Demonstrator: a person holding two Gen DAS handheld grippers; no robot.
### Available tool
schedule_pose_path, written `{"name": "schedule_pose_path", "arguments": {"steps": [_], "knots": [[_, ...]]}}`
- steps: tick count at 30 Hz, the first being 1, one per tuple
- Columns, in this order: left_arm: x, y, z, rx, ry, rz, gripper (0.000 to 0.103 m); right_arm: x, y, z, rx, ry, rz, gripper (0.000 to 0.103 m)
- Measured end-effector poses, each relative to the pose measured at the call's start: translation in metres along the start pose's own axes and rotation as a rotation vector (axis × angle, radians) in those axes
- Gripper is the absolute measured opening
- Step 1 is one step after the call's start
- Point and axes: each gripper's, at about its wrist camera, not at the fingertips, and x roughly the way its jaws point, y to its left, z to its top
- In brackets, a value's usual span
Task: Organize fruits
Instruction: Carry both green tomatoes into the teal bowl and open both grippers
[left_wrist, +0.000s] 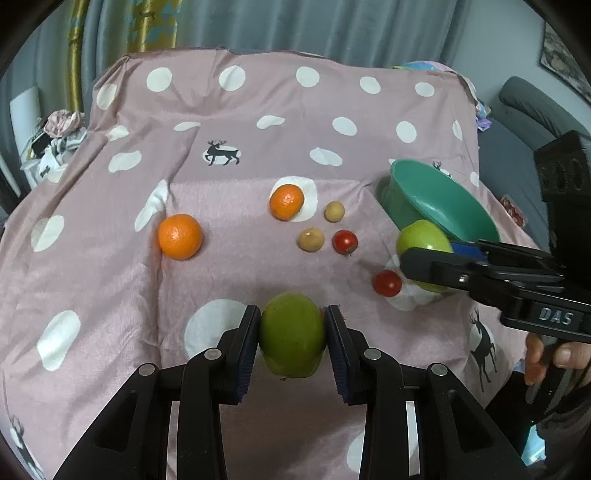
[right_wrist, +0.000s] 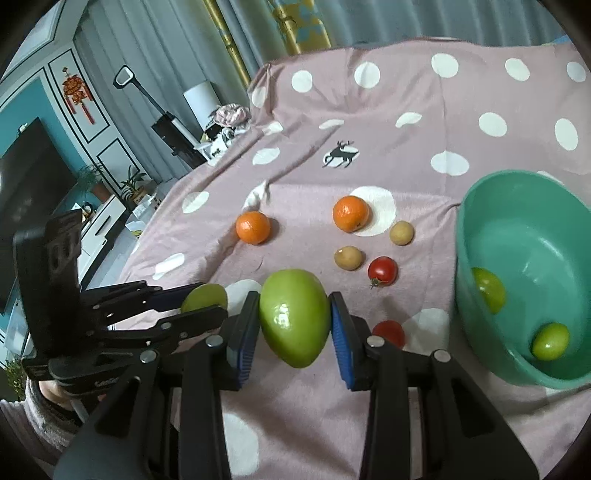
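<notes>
Left gripper (left_wrist: 291, 332) pinching green fruit (left_wrist: 291, 334), bottom centre | right gripper (right_wrist: 293, 325) clamped on second green fruit (right_wrist: 293, 317), bottom centre | oranges (right_wrist: 253, 227) (right_wrist: 351, 213), brown fruits (right_wrist: 348, 257), tomatoes (right_wrist: 382, 271) mid-frame on cloth (right_wrist: 406, 122) | bowl (right_wrist: 480, 206) right, two green fruits (right_wrist: 550, 341) inside

Open cloth (left_wrist: 240, 273) left of bowl (left_wrist: 436, 199)

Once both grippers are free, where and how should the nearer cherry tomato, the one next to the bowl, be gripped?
Probably across its round middle, from above. The cherry tomato is small, smooth and lies on soft cloth beside the bowl; the fingers should straddle it on the sides away from the bowl, closing gently so it does not roll or squash.
</notes>
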Motion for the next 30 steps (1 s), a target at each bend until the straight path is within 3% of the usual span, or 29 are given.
{"name": "schedule_pose_path", "arguments": {"steps": [13,30], "knots": [[-0.008,-0.025,0.014,0.046,-0.034,0.008,0.036,-0.037,-0.011,-0.005,0.011,-0.088,-0.009,0.037],[0.013,-0.079,0.052,0.149,-0.058,-0.036,0.036,-0.079,-0.064,-0.007,0.1,-0.199,-0.1,0.037]]}}
